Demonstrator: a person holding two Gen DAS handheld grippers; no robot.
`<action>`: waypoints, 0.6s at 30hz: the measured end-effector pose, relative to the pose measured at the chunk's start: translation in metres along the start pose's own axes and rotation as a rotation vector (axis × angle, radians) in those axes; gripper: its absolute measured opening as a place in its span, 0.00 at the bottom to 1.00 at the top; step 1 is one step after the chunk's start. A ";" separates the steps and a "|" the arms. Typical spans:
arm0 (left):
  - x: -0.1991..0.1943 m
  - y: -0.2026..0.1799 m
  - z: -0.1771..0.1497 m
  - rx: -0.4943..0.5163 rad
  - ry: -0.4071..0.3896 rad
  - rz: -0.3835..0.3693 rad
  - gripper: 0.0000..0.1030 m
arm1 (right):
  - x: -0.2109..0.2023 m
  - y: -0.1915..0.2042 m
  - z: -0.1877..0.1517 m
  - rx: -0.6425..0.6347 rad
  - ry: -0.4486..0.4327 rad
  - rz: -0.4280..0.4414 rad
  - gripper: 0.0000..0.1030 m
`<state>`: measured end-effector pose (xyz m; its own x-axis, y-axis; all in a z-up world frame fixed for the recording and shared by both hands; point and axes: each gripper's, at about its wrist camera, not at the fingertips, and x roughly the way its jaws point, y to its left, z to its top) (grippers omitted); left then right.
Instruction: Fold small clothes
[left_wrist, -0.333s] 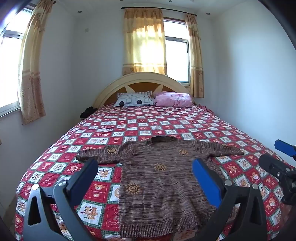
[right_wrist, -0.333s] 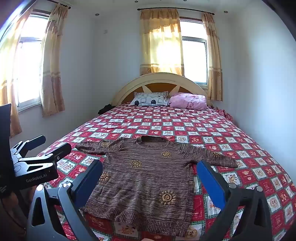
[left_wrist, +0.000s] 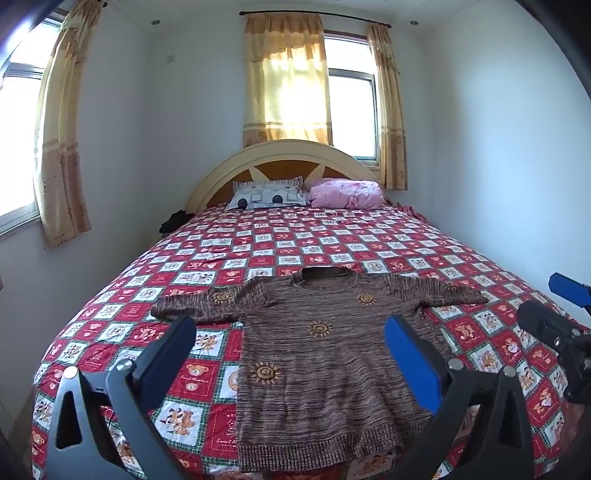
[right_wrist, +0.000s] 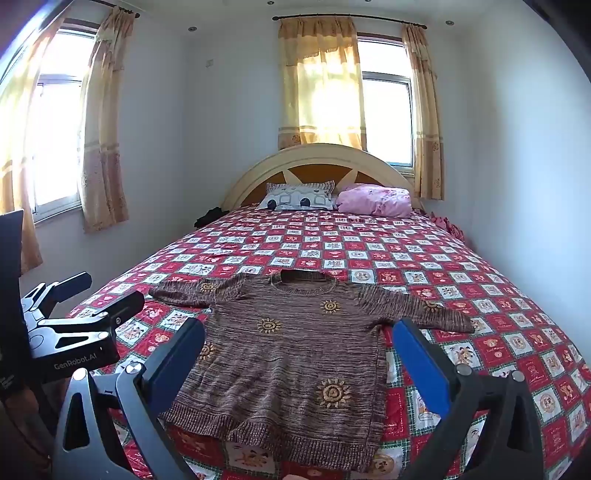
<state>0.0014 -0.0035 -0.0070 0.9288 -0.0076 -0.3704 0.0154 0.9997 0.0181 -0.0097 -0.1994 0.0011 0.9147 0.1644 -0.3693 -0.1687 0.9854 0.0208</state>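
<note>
A small brown knitted sweater (left_wrist: 317, 350) with orange sun patches lies flat on the bed, sleeves spread, hem towards me; it also shows in the right wrist view (right_wrist: 295, 350). My left gripper (left_wrist: 291, 343) is open and empty, held above the sweater's near part. My right gripper (right_wrist: 299, 347) is open and empty, also above the near part. The right gripper shows at the right edge of the left wrist view (left_wrist: 554, 314). The left gripper shows at the left of the right wrist view (right_wrist: 81, 306).
The bed has a red and white checked cover (left_wrist: 369, 251). A patterned pillow (left_wrist: 266, 195) and a pink pillow (left_wrist: 347, 194) lie by the headboard (left_wrist: 288, 158). A dark item (left_wrist: 173, 221) sits at the bed's far left corner. Walls stand on both sides.
</note>
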 end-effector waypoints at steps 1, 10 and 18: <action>0.000 0.000 0.000 0.000 0.000 0.000 1.00 | 0.000 0.000 0.000 0.002 0.001 0.000 0.99; 0.002 0.001 0.000 0.000 0.002 0.006 1.00 | 0.004 -0.001 -0.003 0.003 0.014 -0.004 0.99; 0.003 0.002 0.000 -0.002 0.005 0.010 1.00 | 0.005 -0.003 -0.005 0.008 0.017 -0.005 0.99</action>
<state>0.0039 -0.0020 -0.0077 0.9271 0.0026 -0.3748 0.0053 0.9998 0.0202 -0.0062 -0.2015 -0.0051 0.9089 0.1590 -0.3855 -0.1614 0.9865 0.0262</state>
